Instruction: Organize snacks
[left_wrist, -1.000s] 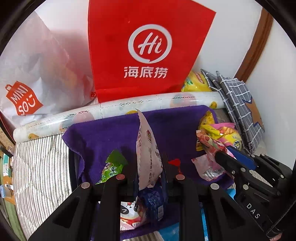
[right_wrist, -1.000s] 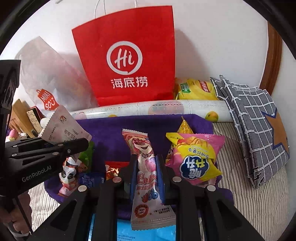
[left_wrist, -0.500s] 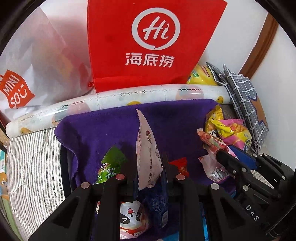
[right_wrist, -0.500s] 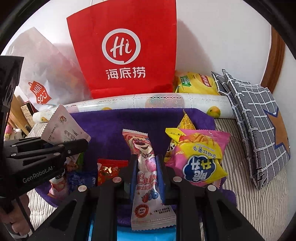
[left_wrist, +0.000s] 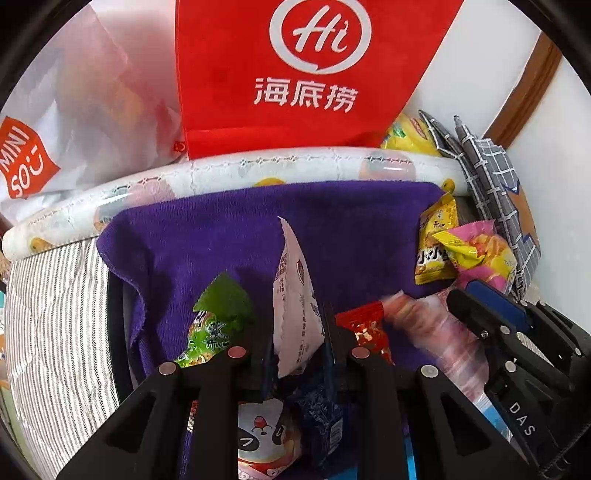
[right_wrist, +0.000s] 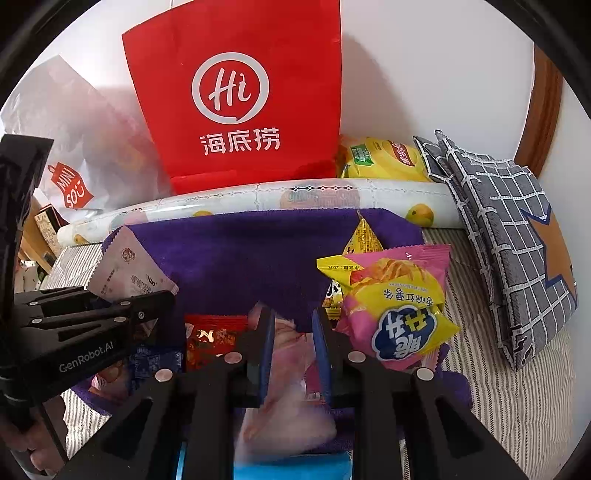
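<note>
Two claws over the purple towel (left_wrist: 229, 229). My left gripper (left_wrist: 297, 341) clamped on white sachet (left_wrist: 293, 295), held upright. My right gripper (right_wrist: 291, 332) has pink candy pack (right_wrist: 291, 369) between its fingers, blurred; grip state unclear. Pink-yellow chip bag (right_wrist: 399, 306) just right.

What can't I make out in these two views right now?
- Pink packet in the right gripper: motion-blurred in both views; its print is unreadable and whether the jaws grip it is unclear.
- Panda packet: left view, partly hidden by the left gripper and cut off by the bottom edge.
- Blue item: right view, only a strip shows at the bottom edge.
- Red bag: its contents are hidden in both views.
</note>
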